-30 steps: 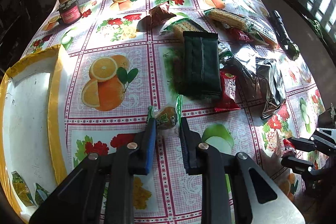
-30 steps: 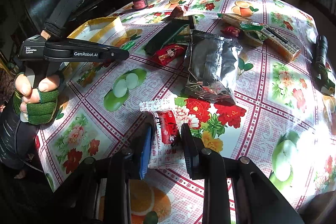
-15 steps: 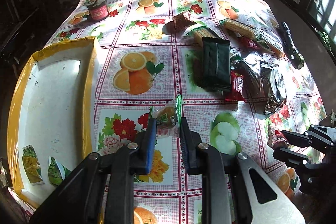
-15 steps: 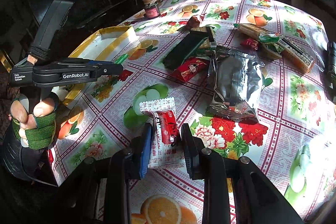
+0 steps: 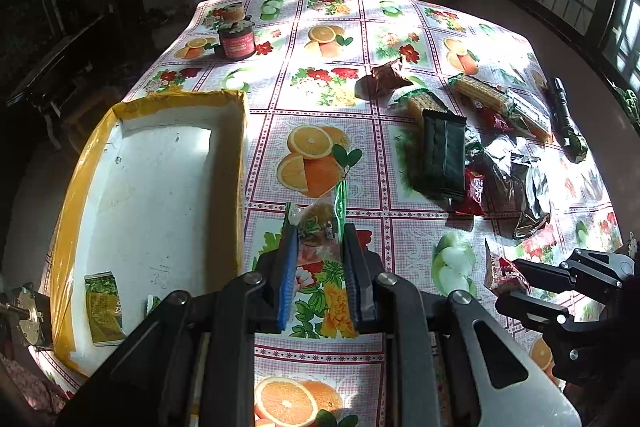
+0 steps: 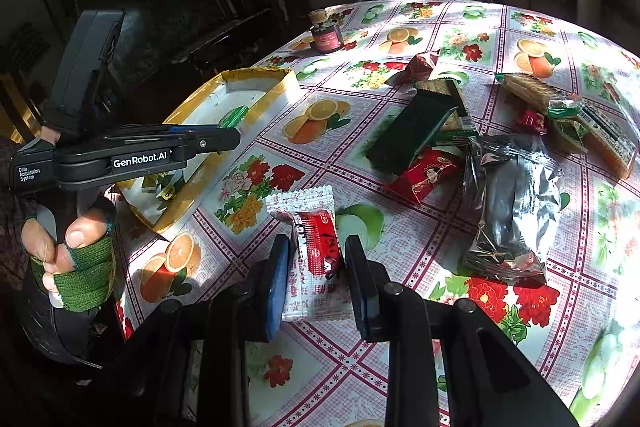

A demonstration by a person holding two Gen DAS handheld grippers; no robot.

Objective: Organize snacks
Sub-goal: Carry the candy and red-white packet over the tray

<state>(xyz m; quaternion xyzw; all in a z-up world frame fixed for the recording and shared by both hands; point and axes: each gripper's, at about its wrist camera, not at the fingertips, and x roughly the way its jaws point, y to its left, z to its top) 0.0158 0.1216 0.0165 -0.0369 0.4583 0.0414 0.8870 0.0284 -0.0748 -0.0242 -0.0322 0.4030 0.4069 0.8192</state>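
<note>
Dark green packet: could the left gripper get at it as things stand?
Probably not yet: the left gripper is shut on a small clear snack. The dark green packet itself lies uncovered on top of the pile.

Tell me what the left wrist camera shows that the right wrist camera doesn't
Only the left wrist view shows the left gripper end-on, shut on a clear green-edged snack, plus the black flashlight at the table's far right.

Only the right wrist view shows the gloved hand holding the left gripper from the side, and the right gripper end-on, shut on a red-and-white sachet.

Both show the yellow-rimmed tray, the red-labelled jar, the dark green packet and the silver foil bag.
</note>
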